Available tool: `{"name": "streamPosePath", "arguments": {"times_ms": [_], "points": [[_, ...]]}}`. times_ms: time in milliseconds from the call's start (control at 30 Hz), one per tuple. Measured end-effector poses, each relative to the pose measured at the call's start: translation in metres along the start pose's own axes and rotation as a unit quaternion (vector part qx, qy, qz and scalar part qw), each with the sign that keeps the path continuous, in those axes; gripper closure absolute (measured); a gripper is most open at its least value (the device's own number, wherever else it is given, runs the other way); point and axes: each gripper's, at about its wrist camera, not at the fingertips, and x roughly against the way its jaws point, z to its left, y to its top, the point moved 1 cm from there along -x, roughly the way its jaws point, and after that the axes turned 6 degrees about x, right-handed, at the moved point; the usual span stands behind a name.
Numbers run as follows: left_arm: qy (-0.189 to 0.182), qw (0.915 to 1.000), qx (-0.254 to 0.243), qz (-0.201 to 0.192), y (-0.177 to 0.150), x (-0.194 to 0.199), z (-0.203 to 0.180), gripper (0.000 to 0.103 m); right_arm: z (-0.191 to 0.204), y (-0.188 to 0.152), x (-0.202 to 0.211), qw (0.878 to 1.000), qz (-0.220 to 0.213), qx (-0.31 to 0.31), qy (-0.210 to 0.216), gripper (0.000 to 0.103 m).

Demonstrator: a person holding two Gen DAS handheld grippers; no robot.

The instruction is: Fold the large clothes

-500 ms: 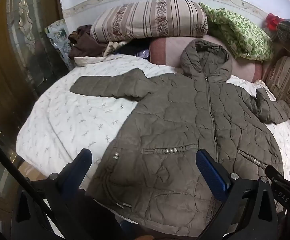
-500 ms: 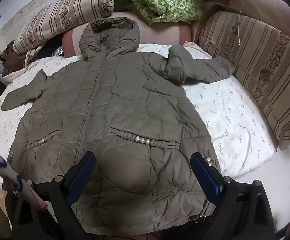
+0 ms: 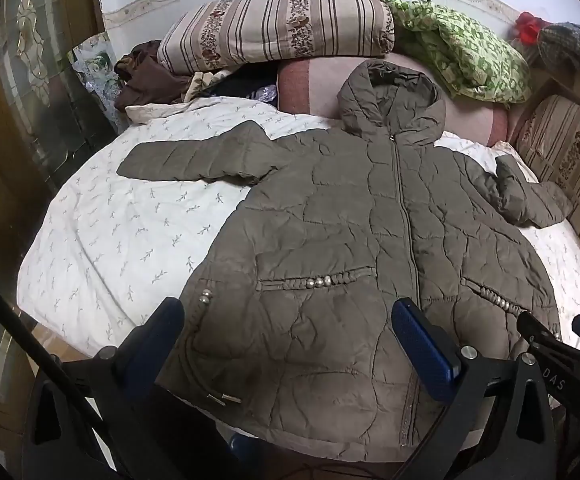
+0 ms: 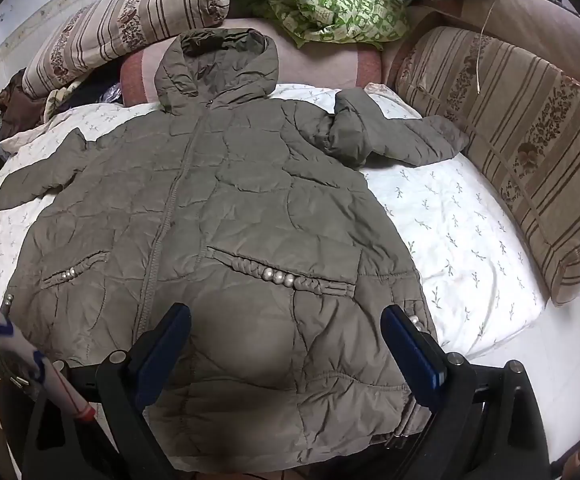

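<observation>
Olive quilting is spread face up across the bed (image 3: 102,240): the coat (image 3: 362,240) is laid flat, hood toward the far edge, sleeves out, hem at the near edge, ready for folding. Left gripper (image 3: 286,344) and right gripper (image 4: 286,344) are held released, empty, above the hem.

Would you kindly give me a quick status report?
Both claws, left and right, open, empty. Olive quilted hooded coat flat, unfolded, zipped. Nothing in the way.
</observation>
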Motion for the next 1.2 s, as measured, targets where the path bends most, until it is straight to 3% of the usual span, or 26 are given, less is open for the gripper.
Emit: {"name": "streamPosePath", "arguments": {"times_ms": [200, 467, 700, 1100, 1200], "points": [[-0.002, 1.0, -0.002, 0.005, -0.004, -0.003, -0.002, 0.0, -0.004, -0.001, -0.003, 1.0, 0.002, -0.003, 0.001, 0.005], [-0.042, 0.9984, 0.032, 0.02, -0.017, 0.003, 0.004, 0.0, -0.005, -0.002, -0.004, 1.0, 0.001, -0.004, -0.006, 0.005], [-0.049, 0.9977, 0.033, 0.032, -0.028, 0.007, 0.003, 0.0, -0.008, 0.0, -0.004, 1.0, 0.002, -0.006, -0.008, 0.005], [-0.136, 0.9905, 0.018, -0.01, -0.027, 0.032, -0.009, 0.0, -0.012, 0.0, -0.001, 1.0, -0.002, -0.009, -0.012, 0.005], [-0.138, 0.9902, 0.017, -0.01, -0.029, 0.033, -0.011, 0.0, -0.014, 0.0, -0.001, 1.0, -0.003, -0.01, -0.013, 0.005]]}}
